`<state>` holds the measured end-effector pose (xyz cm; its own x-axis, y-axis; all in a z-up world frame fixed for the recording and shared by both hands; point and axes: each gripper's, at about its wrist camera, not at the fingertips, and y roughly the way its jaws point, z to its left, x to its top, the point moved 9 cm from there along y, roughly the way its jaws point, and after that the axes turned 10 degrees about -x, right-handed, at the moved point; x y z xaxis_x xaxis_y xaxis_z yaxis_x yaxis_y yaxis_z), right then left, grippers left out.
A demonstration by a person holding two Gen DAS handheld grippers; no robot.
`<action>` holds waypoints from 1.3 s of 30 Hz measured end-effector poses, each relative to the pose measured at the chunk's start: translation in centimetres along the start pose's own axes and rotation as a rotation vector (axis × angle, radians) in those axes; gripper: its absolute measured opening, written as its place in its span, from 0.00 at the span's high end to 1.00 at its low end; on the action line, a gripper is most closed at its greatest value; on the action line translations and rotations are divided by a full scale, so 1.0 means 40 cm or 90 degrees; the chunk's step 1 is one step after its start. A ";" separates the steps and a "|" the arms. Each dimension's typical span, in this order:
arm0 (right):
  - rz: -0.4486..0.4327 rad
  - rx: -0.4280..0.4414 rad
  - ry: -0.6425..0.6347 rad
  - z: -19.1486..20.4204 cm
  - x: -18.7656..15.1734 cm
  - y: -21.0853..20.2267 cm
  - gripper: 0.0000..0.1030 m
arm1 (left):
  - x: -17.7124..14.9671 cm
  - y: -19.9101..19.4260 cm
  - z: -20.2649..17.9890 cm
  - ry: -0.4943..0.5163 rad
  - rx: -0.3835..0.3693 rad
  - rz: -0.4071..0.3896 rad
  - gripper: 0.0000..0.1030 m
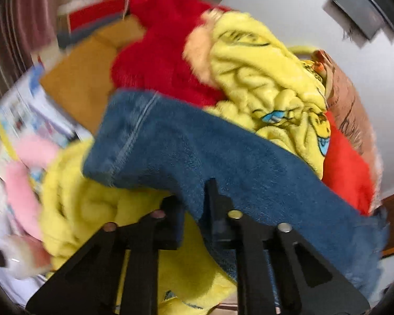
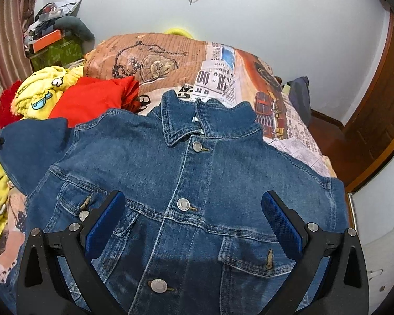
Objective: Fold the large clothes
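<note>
Blue denim jacket (image 2: pixel 186 183), buttoned down the front, lying face up and spread flat on a bed covered by a newspaper-print quilt in brown and orange (image 2: pixel 223 73); collar toward the far wall, hem toward the camera.

Right claw (image 2: pixel 193 225): wide open, blue-padded fingers (image 2: pixel 105 225) hanging over the chest of the jacket, one on each side of the button placket. It holds nothing, and whether the pads touch the cloth cannot be told.

Left claw (image 1: pixel 194 204): jaws drawn close together on the blue denim sleeve (image 1: pixel 197 144) of the jacket, which runs between the fingers and drapes off to both sides (this view is motion-blurred, so the exact bite is uncertain). In the right wrist view the same sleeve (image 2: pixel 31 147) stands out past the jacket's shoulder at the left of the picture.

Surroundings: a yellow fleece blanket with cartoon prints (image 1: pixel 262 78), a red plush item (image 1: pixel 160 60) and a red-orange garment (image 2: pixel 92 99) heaped just beside the jacket.

Progress, as judged from the lay of the cloth: the jacket is laid out and smoothed, but no fold shows on the body. The sleeve in the left claw is probably the first to go across the chest; the other sleeve, the sides and the final fold from the hem are all left.
</note>
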<state>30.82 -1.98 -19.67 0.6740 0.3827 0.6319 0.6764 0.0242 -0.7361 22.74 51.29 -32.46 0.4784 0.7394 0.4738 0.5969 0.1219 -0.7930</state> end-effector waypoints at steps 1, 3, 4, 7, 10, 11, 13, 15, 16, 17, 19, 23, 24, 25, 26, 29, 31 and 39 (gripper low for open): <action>-0.005 -0.002 0.000 -0.005 0.003 -0.007 0.00 | 0.009 -0.015 -0.020 0.020 0.011 -0.013 0.91; -0.011 -0.005 -0.001 -0.012 0.004 -0.020 0.00 | 0.030 -0.073 -0.079 0.073 0.024 -0.051 0.92; -0.016 -0.007 0.000 -0.016 0.006 -0.026 0.00 | 0.039 -0.094 -0.109 0.091 0.022 -0.065 0.93; -0.026 -0.007 0.001 -0.032 0.009 -0.043 0.00 | 0.066 -0.180 -0.237 0.152 -0.009 -0.112 0.94; -0.035 -0.004 0.003 -0.048 0.011 -0.057 0.00 | 0.079 -0.268 -0.364 0.206 -0.053 -0.152 0.94; -0.036 -0.002 0.003 -0.050 0.010 -0.062 0.00 | 0.080 -0.285 -0.397 0.216 -0.067 -0.158 0.95; -0.041 0.005 0.007 -0.062 0.009 -0.072 0.00 | 0.069 -0.330 -0.502 0.247 -0.114 -0.173 0.95; -0.045 0.012 0.011 -0.072 0.009 -0.081 0.00 | 0.054 -0.359 -0.601 0.272 -0.150 -0.180 0.95; -0.047 0.018 0.015 -0.080 0.011 -0.085 0.00 | 0.043 -0.368 -0.651 0.282 -0.169 -0.178 0.95; -0.049 0.021 0.018 -0.085 0.012 -0.089 0.00 | 0.030 -0.375 -0.706 0.292 -0.192 -0.175 0.95; -0.054 0.030 0.027 -0.103 0.015 -0.097 0.00 | 0.002 -0.378 -0.787 0.308 -0.219 -0.167 0.95; -0.060 0.045 0.037 -0.131 0.013 -0.111 0.00 | -0.088 -0.349 -0.936 0.340 -0.266 -0.130 0.95; -0.061 0.046 0.039 -0.140 0.012 -0.113 0.00 | -0.123 -0.329 -0.981 0.352 -0.280 -0.109 0.95; -0.063 0.045 0.041 -0.150 0.009 -0.115 0.00 | -0.153 -0.318 -1.009 0.359 -0.287 -0.095 0.95; -0.064 0.043 0.042 -0.157 0.007 -0.118 0.00 | -0.190 -0.297 -1.045 0.370 -0.295 -0.074 0.95; -0.066 0.041 0.049 -0.184 -0.008 -0.121 0.00 | -0.283 -0.255 -1.113 0.405 -0.301 -0.030 0.95; -0.062 0.039 0.055 -0.200 -0.022 -0.117 0.00 | -0.367 -0.210 -1.156 0.432 -0.301 0.013 0.95; -0.017 0.032 0.076 -0.260 -0.086 -0.084 0.00 | -0.669 -0.056 -1.224 0.492 -0.309 0.205 0.95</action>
<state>29.32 -13.00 -16.87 0.6886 0.2689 0.6735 0.6808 0.0801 -0.7281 40.14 -1.18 -24.61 0.8537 0.0291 0.5200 0.4815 -0.4248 -0.7666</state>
